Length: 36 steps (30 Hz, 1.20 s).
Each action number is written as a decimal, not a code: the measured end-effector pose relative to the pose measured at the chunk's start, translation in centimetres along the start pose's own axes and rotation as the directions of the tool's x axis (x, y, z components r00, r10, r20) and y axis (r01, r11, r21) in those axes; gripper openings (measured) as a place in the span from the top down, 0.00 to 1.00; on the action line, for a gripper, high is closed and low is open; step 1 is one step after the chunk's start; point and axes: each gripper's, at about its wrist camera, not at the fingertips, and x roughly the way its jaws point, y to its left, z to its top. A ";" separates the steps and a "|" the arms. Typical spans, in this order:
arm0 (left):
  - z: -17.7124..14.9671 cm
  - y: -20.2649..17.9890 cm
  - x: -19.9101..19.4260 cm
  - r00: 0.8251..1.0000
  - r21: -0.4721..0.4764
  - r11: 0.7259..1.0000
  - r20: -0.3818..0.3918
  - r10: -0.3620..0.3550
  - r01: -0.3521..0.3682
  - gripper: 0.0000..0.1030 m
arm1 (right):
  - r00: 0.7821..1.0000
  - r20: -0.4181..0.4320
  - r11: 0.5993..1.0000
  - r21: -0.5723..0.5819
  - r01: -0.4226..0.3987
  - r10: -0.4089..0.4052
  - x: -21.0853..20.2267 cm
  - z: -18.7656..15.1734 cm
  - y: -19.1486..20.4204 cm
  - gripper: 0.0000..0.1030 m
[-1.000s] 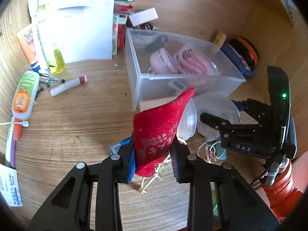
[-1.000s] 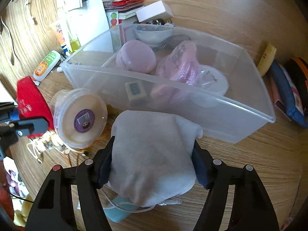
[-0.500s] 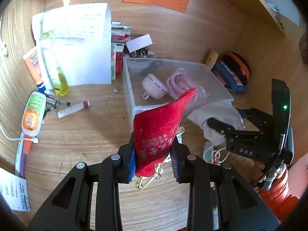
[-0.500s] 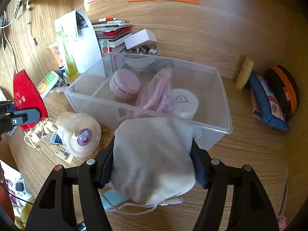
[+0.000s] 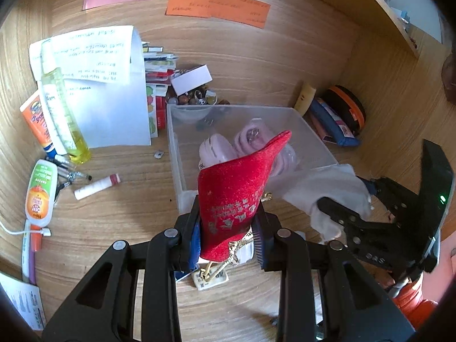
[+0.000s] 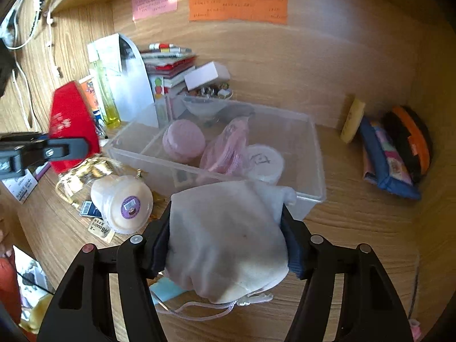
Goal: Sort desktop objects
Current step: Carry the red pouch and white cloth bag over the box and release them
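Between the pads of the left gripper a red pouch is pinched at its lower part, its pointed top leaning toward the clear bin and its gold cord dangling below the fingers. The right gripper is clamped in the same way on a pale cloth bag, whose drawstring trails underneath. Both bundles are held off the desk, just in front of the bin's near wall and not yet over its opening.

As for progress, several things are already lying in the bin: a round pink case, a pink mesh bundle, a white lidded tub and a small bowl at the far end. Much is judged to be left: a lidded jar lies on its side by the bin, and a sunscreen tube, a lip balm stick, pens and papers are scattered to the left (the pencil cases on the right may belong where they are; it cannot be told).

Both grippers are seen raised and tilted down toward the bin, the left one beside and to the left of the right, the two well apart.
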 end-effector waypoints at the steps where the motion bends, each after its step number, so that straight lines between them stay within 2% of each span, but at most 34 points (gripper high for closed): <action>1: 0.2 -0.1 0.0 1.000 0.003 1.000 0.003 -0.003 0.003 0.71 | 1.000 0.011 1.000 -0.005 0.015 -0.015 -0.4 0.0 0.0 0.40; 9: 1.4 -0.6 -0.6 0.999 0.012 1.000 0.038 -0.003 0.003 0.71 | 0.999 0.031 0.999 0.045 0.009 -0.010 -1.1 1.4 -1.4 0.40; 15: 2.6 -0.1 -1.1 0.998 0.005 1.000 0.050 -0.024 0.024 0.71 | 0.994 0.026 0.976 0.190 -0.109 0.106 -0.6 2.7 -4.9 0.40; 28: 6.4 -0.4 -0.1 0.996 0.040 0.998 0.079 0.039 -0.042 0.71 | 0.997 0.078 0.982 0.186 -0.032 0.017 -0.9 7.1 -7.2 0.40; 36: 7.2 0.5 3.6 0.999 0.025 0.999 0.017 0.040 -0.041 0.71 | 0.998 0.062 0.984 0.176 -0.012 0.001 2.3 9.1 -7.0 0.40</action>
